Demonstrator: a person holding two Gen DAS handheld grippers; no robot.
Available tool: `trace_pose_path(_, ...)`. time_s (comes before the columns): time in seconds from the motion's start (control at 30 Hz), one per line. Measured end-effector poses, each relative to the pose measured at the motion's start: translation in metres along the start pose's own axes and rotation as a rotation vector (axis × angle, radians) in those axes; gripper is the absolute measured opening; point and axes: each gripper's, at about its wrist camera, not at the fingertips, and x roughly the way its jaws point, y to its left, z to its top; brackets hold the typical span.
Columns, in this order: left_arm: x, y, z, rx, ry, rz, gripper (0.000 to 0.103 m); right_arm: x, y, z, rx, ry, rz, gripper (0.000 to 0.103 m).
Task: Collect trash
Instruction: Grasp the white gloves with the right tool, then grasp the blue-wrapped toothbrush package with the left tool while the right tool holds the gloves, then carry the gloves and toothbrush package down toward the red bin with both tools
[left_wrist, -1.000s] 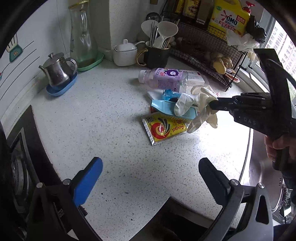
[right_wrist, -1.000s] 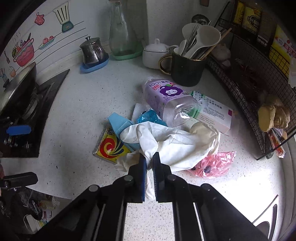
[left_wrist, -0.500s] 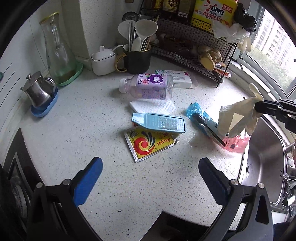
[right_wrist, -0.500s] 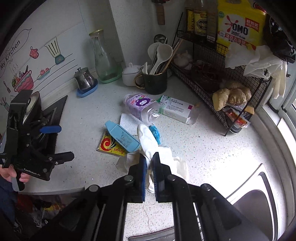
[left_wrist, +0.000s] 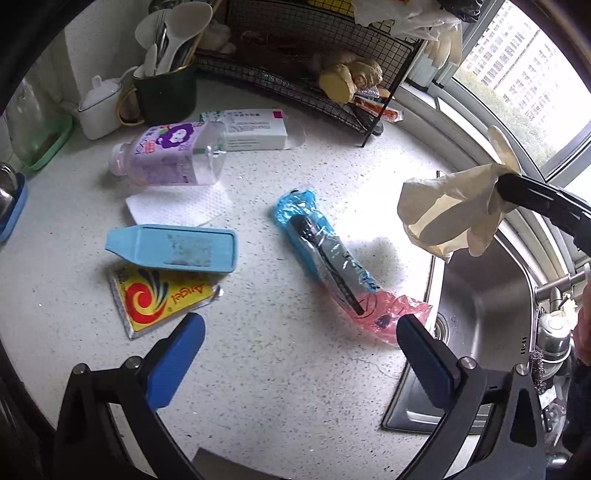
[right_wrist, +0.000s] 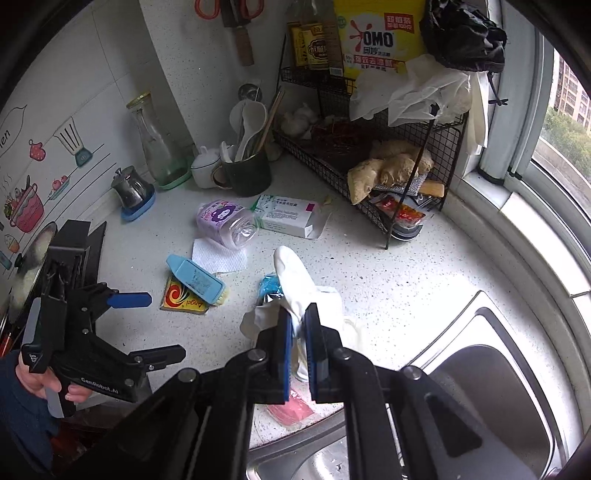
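Trash (left_wrist: 325, 254) litters speckled countertop (left_wrist: 295, 387) beside steel sink (left_wrist: 480, 306).

The right gripper (right_wrist: 298, 323) is sitting at lower centre of its own view, jaws pinching closed on a pale rubber glove (left_wrist: 448, 210) and pointing steeply downward. The left gripper (left_wrist: 301, 354) is spreading its blue pads (left_wrist: 173, 360) wide apart with nothing between them; a hand (right_wrist: 55, 387) at lower left is gripping its handle.
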Motion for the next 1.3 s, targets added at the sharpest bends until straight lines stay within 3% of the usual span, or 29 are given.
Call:
trace_pose_path(0.3,0.054,-0.023,0.022,-0.108,0.066,0.013,0.103,0.011,-0.023,-0.011,0.028,0.036,-0.023,0.006)
trace_pose_path(0.47,0.079,-0.029,0.026,-0.126,0.108,0.087,0.102,0.014,-0.031,-0.017,0.038,0.053,-0.028,0.006)
trace_pose_path(0.67,0.097,-0.038,0.030,-0.110,0.141,0.094,0.078,0.016,-0.036,-0.024,0.056,0.068,-0.024,0.006)
trace_pose_path(0.77,0.102,-0.047,0.028,-0.078,0.169,0.121,0.061,0.015,-0.037,-0.027,0.068,0.069,-0.019,0.006)
trace_pose_path(0.8,0.102,-0.050,0.027,-0.057,0.167,0.140,0.054,0.015,-0.037,-0.028,0.069,0.070,-0.016,0.006)
trace_pose_path(0.93,0.100,-0.055,0.019,-0.028,0.174,0.102,0.021,0.017,-0.034,-0.030,0.060,0.076,-0.009,0.006)
trace_pose_path(1.3,0.040,-0.027,-0.027,-0.057,0.079,0.098,0.013,0.018,0.005,-0.029,-0.002,0.081,0.062,0.006)
